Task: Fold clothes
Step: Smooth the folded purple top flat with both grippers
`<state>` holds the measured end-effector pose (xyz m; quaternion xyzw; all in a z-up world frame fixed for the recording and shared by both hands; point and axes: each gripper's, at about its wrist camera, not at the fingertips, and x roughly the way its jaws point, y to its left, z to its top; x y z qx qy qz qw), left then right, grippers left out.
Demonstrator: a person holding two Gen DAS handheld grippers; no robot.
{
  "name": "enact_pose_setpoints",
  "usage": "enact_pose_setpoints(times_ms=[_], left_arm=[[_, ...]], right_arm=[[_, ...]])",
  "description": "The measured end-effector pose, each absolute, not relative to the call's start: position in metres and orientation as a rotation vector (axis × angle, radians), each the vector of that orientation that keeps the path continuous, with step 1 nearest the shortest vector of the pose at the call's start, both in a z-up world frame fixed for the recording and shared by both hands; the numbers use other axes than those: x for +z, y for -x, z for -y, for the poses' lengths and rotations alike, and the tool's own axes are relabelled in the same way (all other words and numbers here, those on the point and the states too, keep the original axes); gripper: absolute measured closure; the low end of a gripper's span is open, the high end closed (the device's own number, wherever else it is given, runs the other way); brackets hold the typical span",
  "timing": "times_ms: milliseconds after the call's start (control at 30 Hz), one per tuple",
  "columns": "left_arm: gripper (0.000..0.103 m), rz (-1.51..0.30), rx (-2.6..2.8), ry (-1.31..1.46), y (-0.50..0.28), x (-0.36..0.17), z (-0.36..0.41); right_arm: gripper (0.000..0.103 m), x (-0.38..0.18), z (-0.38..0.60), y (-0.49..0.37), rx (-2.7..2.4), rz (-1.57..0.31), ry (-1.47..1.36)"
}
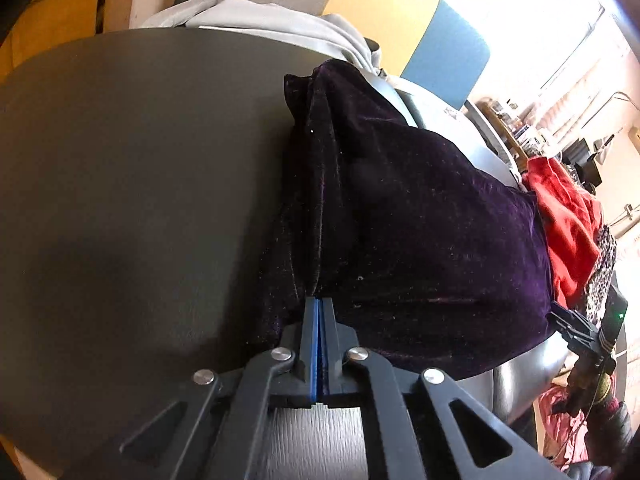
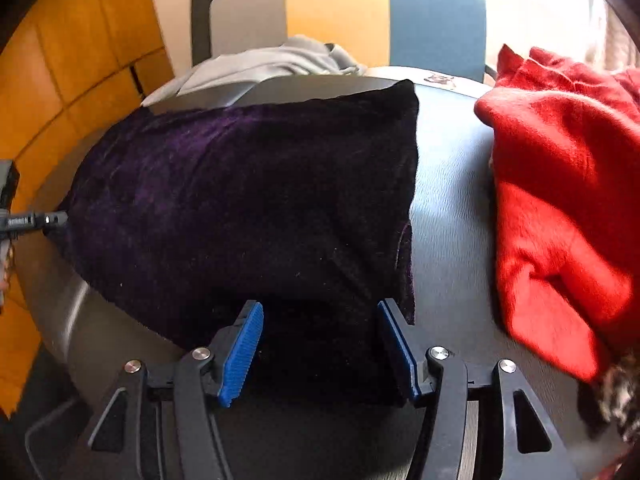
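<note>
A dark purple velvet garment (image 1: 420, 216) lies folded on the dark round table (image 1: 140, 180). My left gripper (image 1: 319, 300) is shut on its near edge, the blue pads pressed together on a ridge of cloth. In the right wrist view the same garment (image 2: 248, 200) spreads across the table, and my right gripper (image 2: 320, 312) is open over its near edge, the blue pads apart with cloth between them. The left gripper's tip (image 2: 52, 220) shows at the garment's left corner. The right gripper (image 1: 572, 320) shows at the garment's far right side.
A red garment (image 2: 560, 200) lies heaped on the table to the right, with a patterned cloth (image 2: 620, 392) beside it. A grey garment (image 2: 272, 64) lies at the table's far edge. A chair with yellow and blue back (image 2: 384, 16) stands behind the table.
</note>
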<state>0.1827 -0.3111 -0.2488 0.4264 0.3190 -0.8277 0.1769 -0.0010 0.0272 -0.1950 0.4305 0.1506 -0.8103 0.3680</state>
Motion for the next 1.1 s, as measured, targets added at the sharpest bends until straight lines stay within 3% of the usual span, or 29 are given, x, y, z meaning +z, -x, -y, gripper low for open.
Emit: enact_pose_setpoints(times_ms=[167,233,433,500,567,933,1000,1100], left_arm=[[0.102,-0.939,-2.295,-1.225,-0.212,-0.244,0.289],[0.094,-0.916,-2.308,-1.205,-0.219,-0.232,0.281],[0.084,-0.926,-2.439,-0.976,-0.207,-0.18,0.283],[0.084,-0.886,-2.461,-0.937,-0.192,-0.172,0.288],[0.083,-0.842,-2.475,-0.917,-0.17,-0.169,0.296],[0.08,-0.709,-2.346,-1.06,-0.098,-0.234,0.332],[0.079,-0.723,-2.275,-0.983,-0.11,-0.244,0.342],[0.084,-0.83,-2.204,-0.871,-0.127,-0.254,0.357]], right_arm=[[0.042,-0.186,-0.049,-0.011,-2.019,-0.291,-1.145],[0.041,-0.18,-0.058,-0.016,-1.995,-0.253,-1.175],[0.029,-0.146,-0.057,-0.014,-2.037,-0.155,-1.088],[0.016,-0.134,-0.04,-0.007,-2.056,-0.114,-1.037],[0.014,-0.139,-0.031,0.008,-2.08,-0.102,-1.045],[0.007,-0.179,0.002,0.092,-2.21,-0.082,-1.151],[0.0,-0.186,0.008,0.107,-2.234,-0.078,-1.17],[0.0,-0.194,0.016,0.125,-2.263,-0.077,-1.192]])
